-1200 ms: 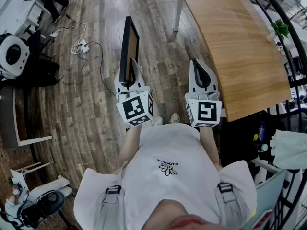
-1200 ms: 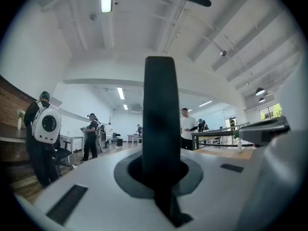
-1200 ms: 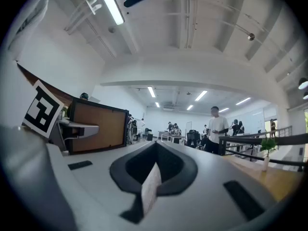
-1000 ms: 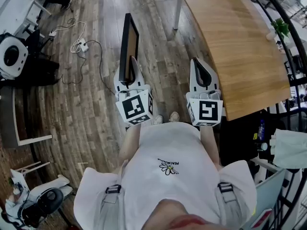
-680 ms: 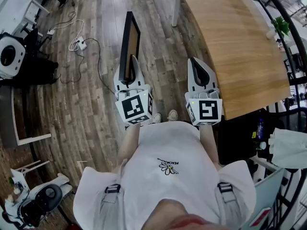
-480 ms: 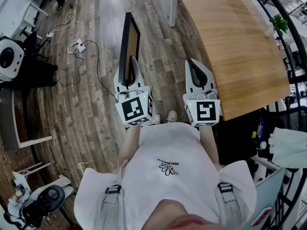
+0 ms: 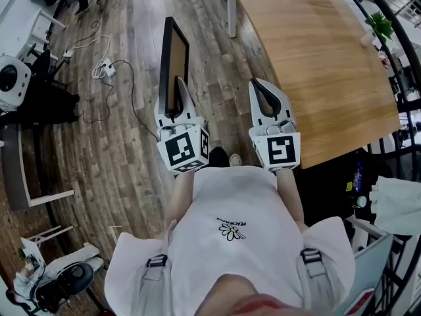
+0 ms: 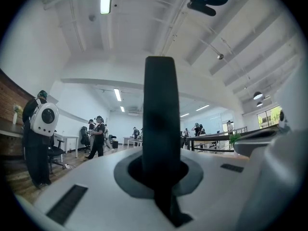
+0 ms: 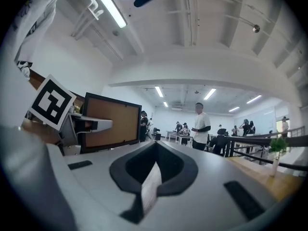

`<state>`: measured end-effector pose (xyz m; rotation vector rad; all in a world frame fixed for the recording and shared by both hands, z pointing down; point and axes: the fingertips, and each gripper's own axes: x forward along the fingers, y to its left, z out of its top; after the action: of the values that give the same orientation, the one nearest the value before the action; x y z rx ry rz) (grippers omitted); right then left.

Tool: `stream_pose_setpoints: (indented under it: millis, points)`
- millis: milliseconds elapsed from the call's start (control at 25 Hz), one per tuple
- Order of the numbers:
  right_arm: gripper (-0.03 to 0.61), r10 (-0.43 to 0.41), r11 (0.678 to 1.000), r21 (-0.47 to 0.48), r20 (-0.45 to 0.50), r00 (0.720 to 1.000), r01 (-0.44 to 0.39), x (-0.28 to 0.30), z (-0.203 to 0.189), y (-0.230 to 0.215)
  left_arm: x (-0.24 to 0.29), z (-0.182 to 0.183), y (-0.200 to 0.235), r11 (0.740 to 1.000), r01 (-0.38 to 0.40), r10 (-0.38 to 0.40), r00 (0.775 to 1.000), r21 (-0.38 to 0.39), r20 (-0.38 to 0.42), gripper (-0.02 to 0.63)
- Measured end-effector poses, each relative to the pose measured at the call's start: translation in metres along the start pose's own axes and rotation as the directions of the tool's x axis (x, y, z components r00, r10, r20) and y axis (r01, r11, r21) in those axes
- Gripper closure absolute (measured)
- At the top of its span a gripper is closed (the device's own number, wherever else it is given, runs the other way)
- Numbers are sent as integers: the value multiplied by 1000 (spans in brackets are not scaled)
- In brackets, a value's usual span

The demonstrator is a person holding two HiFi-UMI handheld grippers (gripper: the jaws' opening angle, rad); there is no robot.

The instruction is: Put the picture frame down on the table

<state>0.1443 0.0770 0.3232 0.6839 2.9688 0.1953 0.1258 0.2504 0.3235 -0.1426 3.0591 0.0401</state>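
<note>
The picture frame point(image 7: 172, 61) is black with a brown back. It stands on edge above the wooden floor, and my left gripper point(image 7: 177, 91) is shut on its lower rim. In the left gripper view its dark edge point(image 8: 161, 119) rises straight up between the jaws. My right gripper point(image 7: 258, 89) is shut and empty, level beside the left one, close to the near edge of the wooden table point(image 7: 322, 64). The right gripper view shows the frame point(image 9: 111, 121) at the left with the left gripper point(image 9: 91, 125) clamped on it.
A white table leg point(image 7: 231, 8) stands at the table's far corner. Cables and a power strip point(image 7: 104, 64) lie on the floor at the left. A small plant point(image 7: 380, 26) sits on the table's far right. Several people point(image 9: 201, 124) stand in the room beyond.
Both grippers and the frame have shifted a little forward and toward the table. The left grip on the frame is unchanged, and the right jaws stay together.
</note>
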Motion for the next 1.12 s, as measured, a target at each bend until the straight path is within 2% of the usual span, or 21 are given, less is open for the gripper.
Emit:
stream_pose_setpoints:
  millis: [240, 360, 640, 800, 1120]
  points:
    - [569, -4, 1000, 16, 2, 1000, 4, 2, -9, -8, 11, 1, 0, 998, -19, 20, 1000, -53, 18, 591]
    - [569, -16, 1000, 8, 2, 1000, 16, 6, -10, -14, 21, 1, 3, 998, -17, 19, 999, -53, 28, 589]
    - [569, -51, 998, -23, 9, 999, 51, 32, -16, -45, 73, -7, -7, 996, 30, -25, 998, -81, 58, 589]
    - [569, -87, 996, 6, 12, 996, 87, 59, -22, -65, 108, -3, -9, 995, 65, -60, 995, -72, 75, 589]
    - [569, -127, 992, 18, -14, 992, 127, 151, -39, -78, 199, -9, 26, 994, 102, -98, 992, -45, 83, 589]
